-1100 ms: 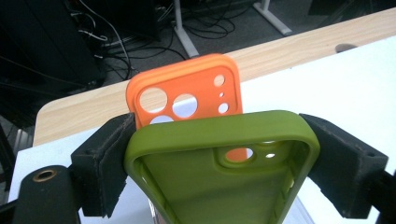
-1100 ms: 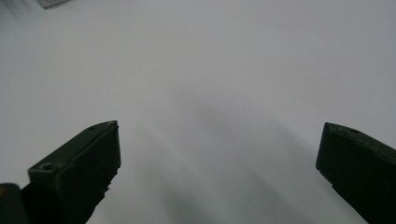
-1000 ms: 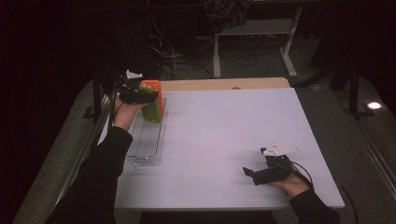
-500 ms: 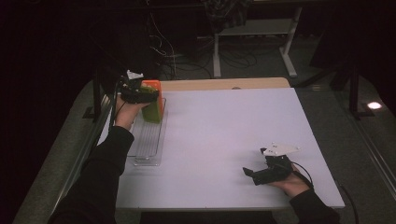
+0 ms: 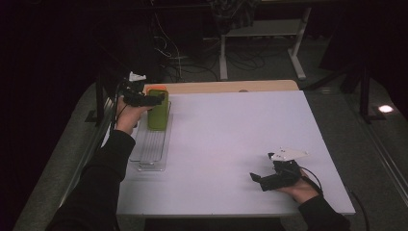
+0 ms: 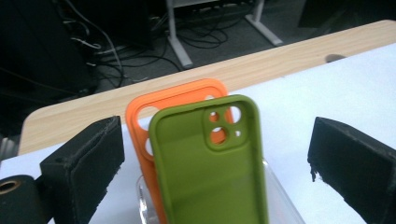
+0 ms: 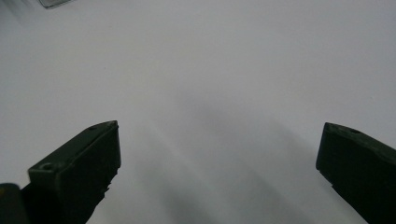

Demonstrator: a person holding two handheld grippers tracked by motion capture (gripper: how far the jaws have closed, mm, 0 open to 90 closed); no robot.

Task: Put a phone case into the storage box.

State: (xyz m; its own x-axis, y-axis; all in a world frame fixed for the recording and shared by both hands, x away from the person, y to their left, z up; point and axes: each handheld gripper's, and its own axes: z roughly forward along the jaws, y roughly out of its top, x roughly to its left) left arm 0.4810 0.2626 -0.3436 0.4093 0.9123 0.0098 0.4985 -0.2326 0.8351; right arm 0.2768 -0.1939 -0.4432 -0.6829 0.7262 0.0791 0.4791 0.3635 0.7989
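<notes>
Tongs on our left hand stand spread wide on either side of the green phone case, which is upright in the clear rack just in front of the orange case; nothing has shifted against the earlier frames. We judge a grasp or release is near. Our right tongs rest open near the desk edge, unmoved.

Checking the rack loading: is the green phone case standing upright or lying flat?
Upright: the green phone case stands on end in the clear rack, just ahead of the orange case.
</notes>
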